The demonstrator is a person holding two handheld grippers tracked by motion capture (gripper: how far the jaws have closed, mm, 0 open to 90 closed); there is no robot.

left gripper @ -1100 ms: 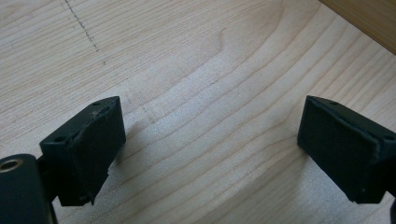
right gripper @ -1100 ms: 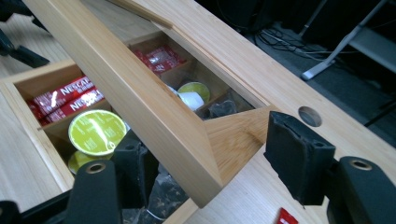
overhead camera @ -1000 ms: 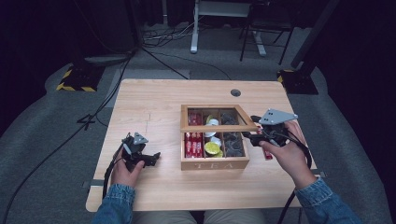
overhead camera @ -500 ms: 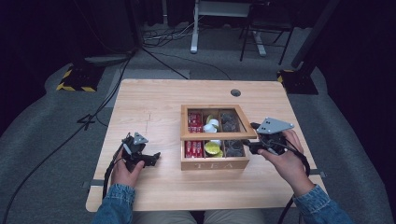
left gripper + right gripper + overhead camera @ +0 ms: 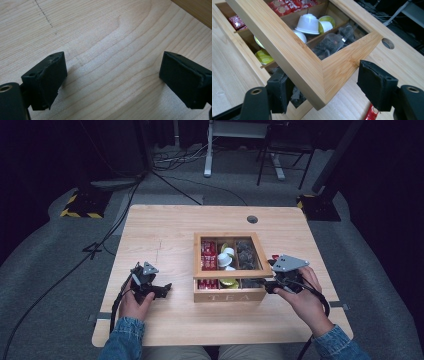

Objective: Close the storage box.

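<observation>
A wooden tea box (image 5: 227, 295) stands on the table, its glass-windowed lid (image 5: 232, 273) tilted a little above it. Inside lie red packets (image 5: 284, 6), white and green capsules (image 5: 308, 23) and dark tea bags (image 5: 329, 43). My right gripper (image 5: 270, 286) is at the lid's near right corner. The lid corner (image 5: 294, 55) sits between its jaws (image 5: 327, 87), one jaw under the frame and the other standing off it. Those jaws have just been opening. My left gripper (image 5: 162, 290) rests left of the box, open over bare wood (image 5: 112, 77).
The table (image 5: 165, 235) has a round cable hole (image 5: 252, 219) behind the box. A red sachet (image 5: 370, 113) lies on the table by the box's right side. Cables, a desk frame and a chair stand on the dark floor beyond.
The right hand has come down and nearer with the lid corner, so the lid now lies lower over the box. The left hand has stayed put.
</observation>
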